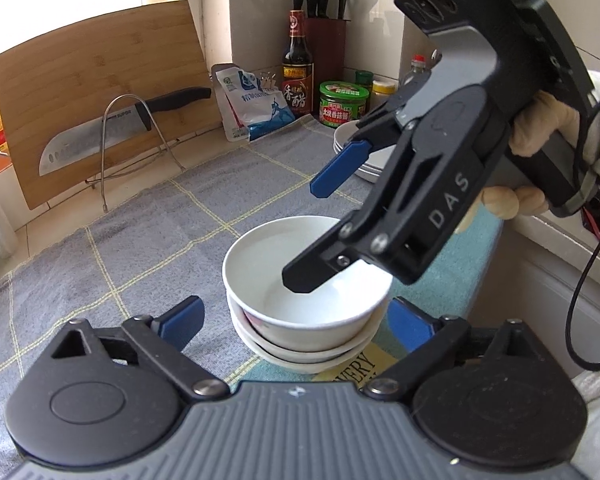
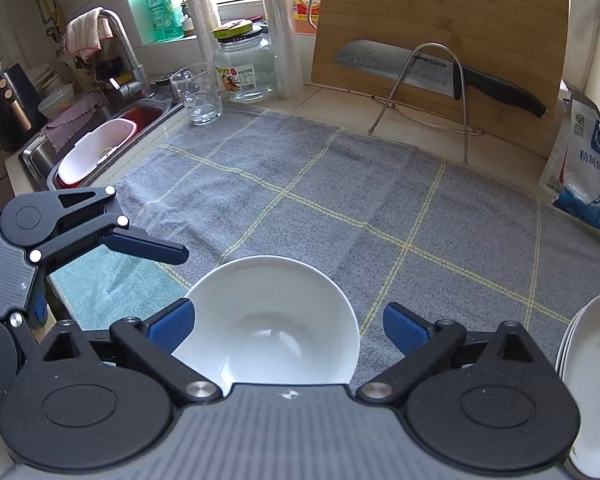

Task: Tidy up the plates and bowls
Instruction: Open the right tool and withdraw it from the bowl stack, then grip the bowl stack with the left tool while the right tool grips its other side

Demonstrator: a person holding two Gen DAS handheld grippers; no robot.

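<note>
A stack of white bowls (image 1: 300, 308) sits on the grey checked cloth (image 1: 148, 224) near the counter's front edge. My left gripper (image 1: 296, 320) is open, its blue pads on either side of the stack. My right gripper (image 1: 320, 232) hovers open just above the top bowl, one finger over its inside. In the right wrist view the top bowl (image 2: 272, 328) lies between the open right gripper's (image 2: 288, 324) pads. A stack of white plates (image 1: 364, 156) sits behind; it also shows in the right wrist view (image 2: 592, 384) at the right edge.
A bamboo cutting board (image 1: 100, 96) and knife (image 1: 120, 128) on a wire rack stand at the back. Sauce bottle (image 1: 298, 68), jars, salt bag (image 1: 256, 108) and knife block line the wall. A sink (image 2: 100, 148), glass (image 2: 198, 94) and jar (image 2: 244, 68) are at the left.
</note>
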